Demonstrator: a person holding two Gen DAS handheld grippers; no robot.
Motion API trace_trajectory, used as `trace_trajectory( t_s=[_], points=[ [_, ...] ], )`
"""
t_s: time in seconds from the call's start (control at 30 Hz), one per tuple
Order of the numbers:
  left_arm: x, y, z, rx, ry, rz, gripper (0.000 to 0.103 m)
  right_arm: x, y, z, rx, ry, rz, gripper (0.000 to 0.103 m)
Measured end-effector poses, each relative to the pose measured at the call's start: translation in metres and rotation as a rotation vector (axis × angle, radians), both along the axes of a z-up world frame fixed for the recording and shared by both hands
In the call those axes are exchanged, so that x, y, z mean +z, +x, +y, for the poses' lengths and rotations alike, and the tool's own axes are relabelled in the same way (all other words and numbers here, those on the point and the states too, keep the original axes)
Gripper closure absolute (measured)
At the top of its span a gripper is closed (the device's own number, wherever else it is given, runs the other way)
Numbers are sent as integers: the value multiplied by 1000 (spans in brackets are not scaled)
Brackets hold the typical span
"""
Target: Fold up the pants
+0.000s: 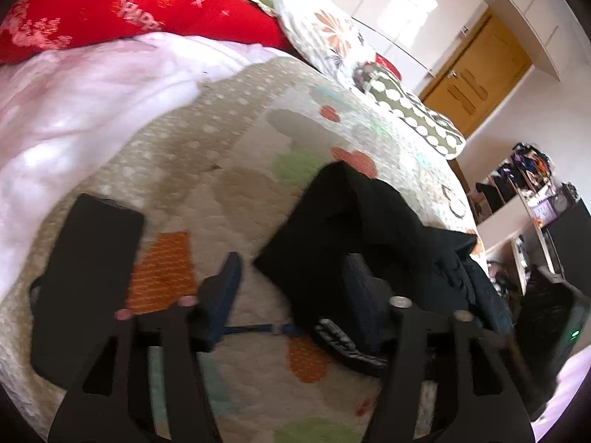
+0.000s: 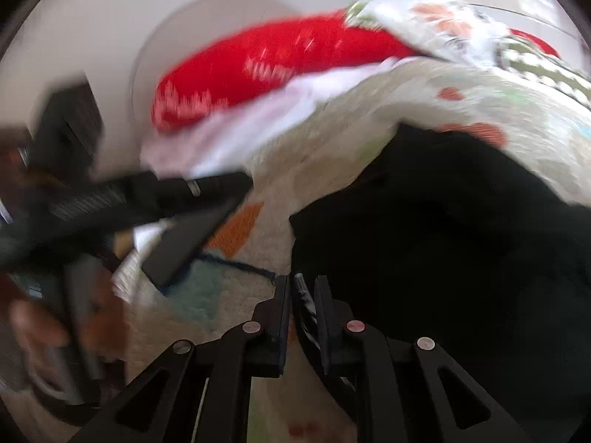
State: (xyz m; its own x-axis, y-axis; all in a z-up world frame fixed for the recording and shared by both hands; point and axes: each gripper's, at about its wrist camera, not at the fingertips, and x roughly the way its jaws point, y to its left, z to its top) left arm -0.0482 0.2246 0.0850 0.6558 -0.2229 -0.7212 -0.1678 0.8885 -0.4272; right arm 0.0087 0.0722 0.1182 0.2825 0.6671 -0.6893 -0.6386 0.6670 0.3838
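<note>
The black pants lie bunched on the patterned quilt, right of centre in the left wrist view. My left gripper is open, its right finger against the near edge of the pants, nothing held between the fingers. In the blurred right wrist view the pants fill the right side. My right gripper is shut on the pants' waistband edge, a thin black strip with white marks between the fingers. The left gripper shows there at the left.
A black phone lies on the quilt at the left. A pink blanket, a red pillow and floral pillows lie at the far end. Shelves and a wooden door stand at the right.
</note>
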Motion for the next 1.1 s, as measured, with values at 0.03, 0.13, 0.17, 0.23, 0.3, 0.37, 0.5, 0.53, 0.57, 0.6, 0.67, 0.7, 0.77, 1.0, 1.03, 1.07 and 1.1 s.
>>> trace_trajectory(
  t_s=[0.03,0.13,0.17,0.23,0.3,0.37,0.5,0.53,0.57,0.6,0.67,0.7,0.77,1.0,1.03,1.07,1.1],
  points=[
    [-1,3,-5,-11,-20,-7,36,4,1,-11,-23,3,-11,89],
    [-9,24,-23,-43,-71,7,36,15,2,-65,-137,-16,-49,74],
    [-12,30,-29,-52,-73,23,36,17,1,-90,-193,-35,-50,65],
    [-19,50,-43,-86,-73,52,36,22,-4,-129,-276,-63,-54,64],
    [-25,67,-55,-106,-61,88,36,31,-11,-165,-345,-80,-76,62],
    [-28,80,-63,-109,-34,97,36,39,-10,-195,-406,-103,-96,56],
    [-31,103,-72,-105,-33,96,36,50,0,-246,-503,-188,-110,54],
    [-33,108,-75,-115,-39,106,36,49,5,-248,-495,-199,-100,54],
    [-34,112,-77,-120,-35,113,36,46,10,-247,-483,-202,-91,54],
    [-34,115,-81,-132,-25,110,36,41,17,-242,-467,-207,-79,54],
    [-32,119,-89,-172,-18,84,36,30,31,-231,-420,-218,-62,54],
    [-32,121,-93,-183,-7,77,39,25,37,-231,-404,-228,-61,54],
    [-30,124,-97,-203,19,65,62,11,59,-223,-399,-291,-63,57],
    [2,105,-86,-285,-5,-18,77,22,64,-248,-407,-188,-62,101],
    [13,95,-79,-292,-27,-51,78,38,50,-250,-384,-154,-102,101],
    [20,88,-73,-288,-38,-69,78,49,39,-251,-369,-148,-136,101],
    [27,80,-68,-289,-46,-86,78,57,29,-250,-350,-150,-165,101]
  ],
)
